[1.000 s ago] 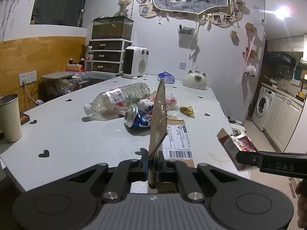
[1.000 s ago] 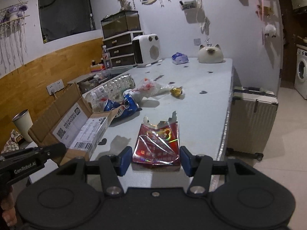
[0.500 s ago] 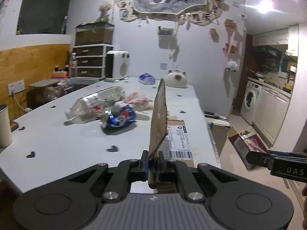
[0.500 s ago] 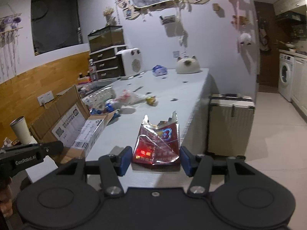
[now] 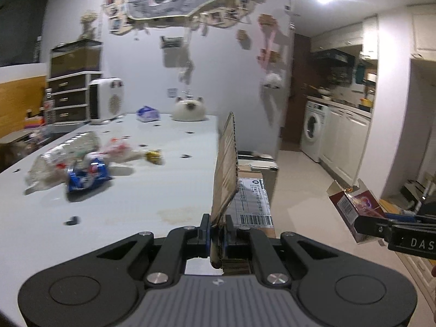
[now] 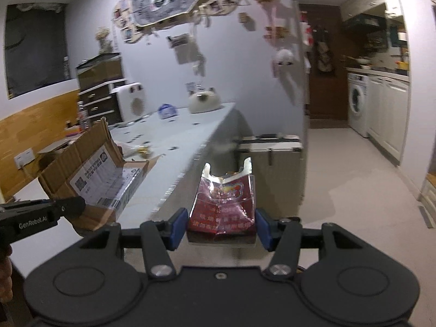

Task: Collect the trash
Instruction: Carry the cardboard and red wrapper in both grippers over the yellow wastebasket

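Note:
My left gripper (image 5: 217, 233) is shut on the upright flap of a brown cardboard box (image 5: 226, 169) with a shipping label; the box hangs over the table's right edge. The right wrist view shows the same cardboard box (image 6: 95, 169) at the left, with the left gripper's finger at its lower corner. My right gripper (image 6: 221, 227) is shut on a torn red cigarette pack (image 6: 223, 204), held out beyond the table over the floor. From the left wrist view, that red pack (image 5: 351, 204) sits at the far right. Still on the table (image 5: 136, 204): a crushed blue can (image 5: 87, 177), a clear plastic bottle (image 5: 51, 160), wrappers and a gold foil piece (image 5: 154, 156).
A pale suitcase (image 6: 272, 163) stands on the floor against the table's end. A white heater (image 5: 106, 100), a cat-shaped holder (image 5: 188, 110) and a blue packet (image 5: 147, 114) sit at the table's far end. Drawers stand at the left wall. A washing machine (image 6: 357, 103) and cabinets line the right.
Both grippers have swung right, off the table toward the open floor, carrying the box and the red pack. The table trash has slid to the left of the views.

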A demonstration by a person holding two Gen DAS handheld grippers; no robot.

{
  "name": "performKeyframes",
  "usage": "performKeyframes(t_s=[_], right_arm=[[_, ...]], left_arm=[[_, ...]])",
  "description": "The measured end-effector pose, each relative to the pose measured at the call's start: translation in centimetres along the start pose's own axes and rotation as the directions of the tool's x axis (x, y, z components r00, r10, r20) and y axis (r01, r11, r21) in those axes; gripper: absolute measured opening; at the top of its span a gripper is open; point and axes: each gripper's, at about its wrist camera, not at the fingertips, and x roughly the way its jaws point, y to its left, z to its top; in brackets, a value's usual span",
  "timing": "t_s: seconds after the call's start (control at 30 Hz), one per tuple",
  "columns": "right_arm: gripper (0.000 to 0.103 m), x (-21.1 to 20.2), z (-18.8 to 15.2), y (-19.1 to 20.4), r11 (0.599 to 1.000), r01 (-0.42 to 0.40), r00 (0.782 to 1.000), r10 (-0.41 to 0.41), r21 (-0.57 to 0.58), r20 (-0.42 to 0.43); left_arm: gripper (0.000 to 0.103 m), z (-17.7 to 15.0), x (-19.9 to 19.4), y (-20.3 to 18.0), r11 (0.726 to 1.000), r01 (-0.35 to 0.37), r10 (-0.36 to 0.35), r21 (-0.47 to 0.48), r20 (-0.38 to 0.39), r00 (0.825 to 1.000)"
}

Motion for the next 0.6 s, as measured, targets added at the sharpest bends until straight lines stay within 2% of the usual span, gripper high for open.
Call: performKeyframes(t_s=[0.3,0.6], right_arm=[[0.055,0.5,-1.8,-6.1,0.993,0.097,0.995,-0.096,0.071,-0.026],[0.055,4.9,-6.0,-11.7,0.972,0.190,0.976,-0.173,0.138,-0.131]], left_arm=[[0.009,-0.8,4.8,-6.2,0.990,0.122,-0.118,0.066,-0.063,0.991],[0.009,-4.8,12.9,-10.9,0.975,0.213,-0.194,0.070,-0.208,0.959]])
